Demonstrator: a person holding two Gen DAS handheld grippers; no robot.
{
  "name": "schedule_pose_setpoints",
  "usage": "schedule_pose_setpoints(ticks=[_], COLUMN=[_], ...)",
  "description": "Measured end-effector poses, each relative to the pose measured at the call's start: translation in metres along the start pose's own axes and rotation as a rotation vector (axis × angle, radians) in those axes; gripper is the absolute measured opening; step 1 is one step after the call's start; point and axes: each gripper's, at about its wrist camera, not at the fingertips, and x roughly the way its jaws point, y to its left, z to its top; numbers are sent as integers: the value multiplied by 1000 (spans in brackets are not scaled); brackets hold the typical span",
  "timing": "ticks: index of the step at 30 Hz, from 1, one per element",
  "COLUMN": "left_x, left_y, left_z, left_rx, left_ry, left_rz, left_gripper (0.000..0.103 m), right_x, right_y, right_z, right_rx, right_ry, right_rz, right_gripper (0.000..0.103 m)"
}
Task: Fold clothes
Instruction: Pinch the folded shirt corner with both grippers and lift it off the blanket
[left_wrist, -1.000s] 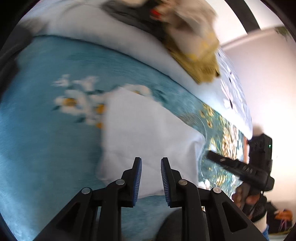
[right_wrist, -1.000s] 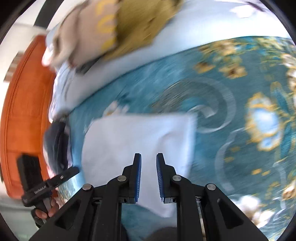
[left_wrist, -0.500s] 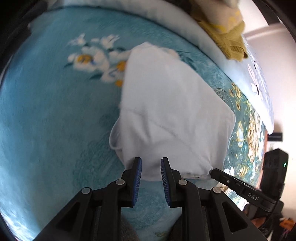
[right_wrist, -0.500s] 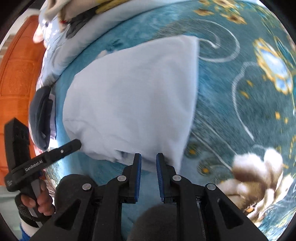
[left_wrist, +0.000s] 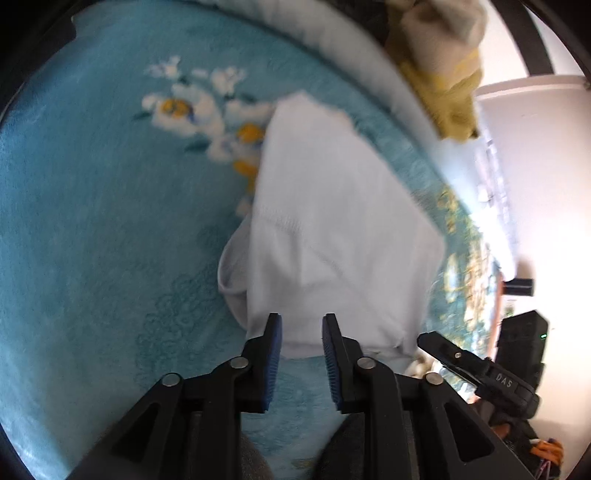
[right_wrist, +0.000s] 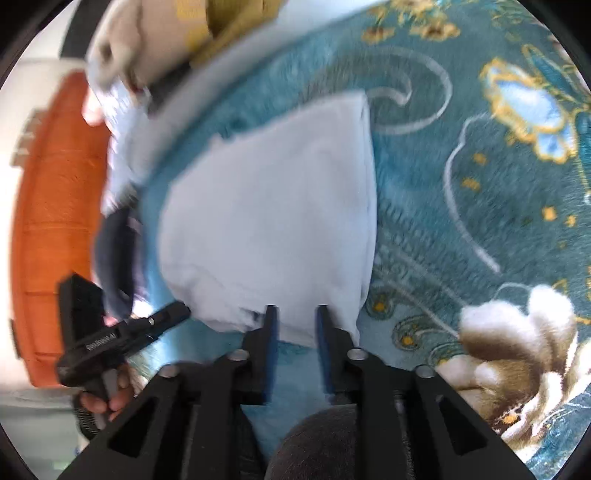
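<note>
The folded white cotton garment (left_wrist: 343, 236) lies flat on the teal floral plush blanket (left_wrist: 96, 221), its near hem just ahead of both claws. To fold it well, each claw should pinch the near hem at a corner, level with its partner. The left gripper (left_wrist: 300, 332) and right gripper (right_wrist: 293, 325) have just been opening; both stand partly apart, the hem between the jaws, unclamped.
</note>
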Motion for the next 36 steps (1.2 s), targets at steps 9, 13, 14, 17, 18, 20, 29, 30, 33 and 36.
schedule_pose_setpoints(ticks=[9,13,14,17,18,20,29,30,33,36], left_x=[4,21,25,37,39,38,42,43,49,52], left_y=[33,33,32,30,29,27,15,14,4,1], left_z=[38,51,52,57,57,56,46,45,37,31], left_rx=[-95,-62,-55,-40,-27,-11,15,16,20,1], left_ry=[-52,-24,-16,6,7,4,21,24,20,16], left_rz=[-35,-73,-92,-128,-126,-148,-219,-216,-205,-179], left_gripper=[63,63,63,61,61,61,60,58,56,42], right_x=[-15,-7,-5,4,5,8,22,25,32,37], right_y=[-58,-72,-73,-73,-74,-76,-69,-66,-60,-56], right_z=[20,29,32,39,41,44,52,53,53,51], right_rx=[185,219,220,225,226,222,198,193,192,206], right_ry=[-115,-107,-111,-135,-139,-141,-112,-107,-99,-91], right_rz=[86,118,125,155,170,197,245,245,253,250], right_gripper=[58,58,58,58,58,57,38,37,32,22])
